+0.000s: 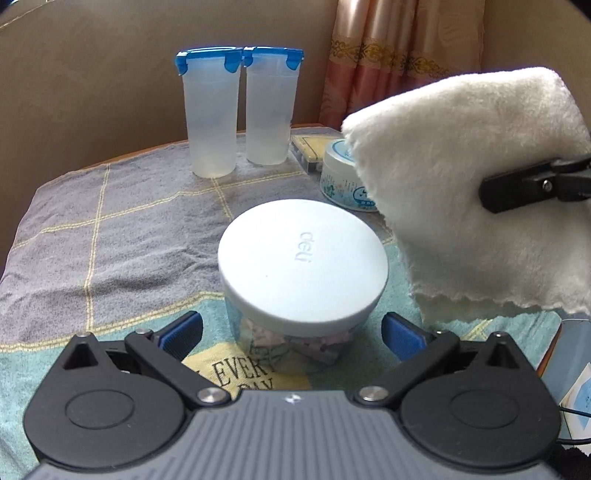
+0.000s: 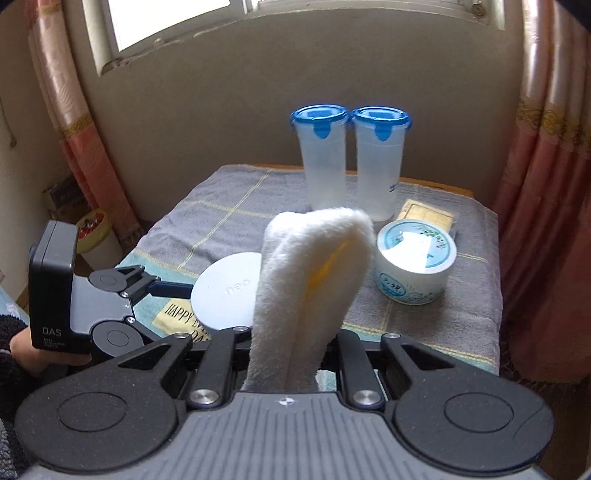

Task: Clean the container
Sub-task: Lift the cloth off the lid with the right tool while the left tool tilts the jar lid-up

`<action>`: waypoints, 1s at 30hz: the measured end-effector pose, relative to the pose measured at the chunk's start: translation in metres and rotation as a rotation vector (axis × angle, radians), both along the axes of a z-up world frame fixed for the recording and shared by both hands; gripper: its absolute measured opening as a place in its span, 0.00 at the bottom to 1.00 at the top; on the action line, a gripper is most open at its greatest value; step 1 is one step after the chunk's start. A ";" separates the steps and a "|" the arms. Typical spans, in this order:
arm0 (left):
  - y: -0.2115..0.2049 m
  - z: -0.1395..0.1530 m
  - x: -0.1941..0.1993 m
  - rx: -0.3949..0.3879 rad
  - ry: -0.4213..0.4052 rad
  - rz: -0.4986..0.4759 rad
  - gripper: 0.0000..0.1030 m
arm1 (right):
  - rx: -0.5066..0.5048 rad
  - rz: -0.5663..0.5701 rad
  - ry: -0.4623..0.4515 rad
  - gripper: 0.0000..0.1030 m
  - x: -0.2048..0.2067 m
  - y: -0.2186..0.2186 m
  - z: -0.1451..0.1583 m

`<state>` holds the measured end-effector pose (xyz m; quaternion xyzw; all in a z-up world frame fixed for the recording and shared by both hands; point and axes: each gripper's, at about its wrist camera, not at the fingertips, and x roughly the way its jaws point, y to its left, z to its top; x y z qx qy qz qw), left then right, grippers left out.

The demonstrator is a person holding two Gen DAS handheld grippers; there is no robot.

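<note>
The round container [image 1: 295, 291] with the pale flat lid sits centre frame in the left wrist view, between the 2 blue pads of the left gripper [image 1: 291, 334]. Its jaws stand wide, and the pads seem clear of the container's sides, though the lid hides the gap. The right gripper [image 2: 284, 369] (jaws nearly closed) pinches a folded white cloth [image 2: 310, 280], hanging at right, above the container.

A room in a home: pink patterned curtains [image 2: 546, 221] frame a window [image 2: 177, 22] behind a small counter [image 2: 436, 182] draped with a checked towel [image 2: 207, 221].
</note>
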<state>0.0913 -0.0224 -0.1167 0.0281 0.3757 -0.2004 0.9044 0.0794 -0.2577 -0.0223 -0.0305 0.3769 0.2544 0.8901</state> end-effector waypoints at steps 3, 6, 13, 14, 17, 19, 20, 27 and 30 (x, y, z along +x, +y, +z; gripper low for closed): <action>-0.011 -0.001 0.006 0.005 -0.019 0.008 1.00 | 0.015 -0.033 -0.014 0.18 0.000 -0.014 0.003; -0.021 -0.002 0.010 0.017 -0.037 0.032 1.00 | 0.031 -0.047 -0.014 0.18 0.000 -0.022 0.001; -0.029 -0.007 0.020 0.049 -0.055 0.066 1.00 | 0.062 -0.042 0.000 0.18 0.003 -0.029 -0.008; -0.030 -0.007 0.021 0.050 -0.058 0.068 1.00 | 0.066 -0.041 0.002 0.18 0.003 -0.029 -0.010; -0.028 -0.007 0.022 0.039 -0.062 0.073 0.98 | 0.070 -0.039 0.010 0.18 0.004 -0.030 -0.013; -0.027 -0.006 0.022 0.034 -0.063 0.068 0.96 | 0.068 -0.039 0.012 0.18 0.005 -0.030 -0.014; -0.027 -0.005 0.022 0.033 -0.064 0.063 0.96 | 0.067 -0.040 0.014 0.18 0.005 -0.030 -0.015; -0.020 -0.004 0.023 0.033 -0.066 -0.048 0.96 | 0.051 -0.047 0.016 0.18 0.003 -0.026 -0.013; -0.014 -0.004 0.025 0.031 -0.065 -0.133 0.96 | 0.036 -0.053 0.018 0.18 0.001 -0.025 -0.012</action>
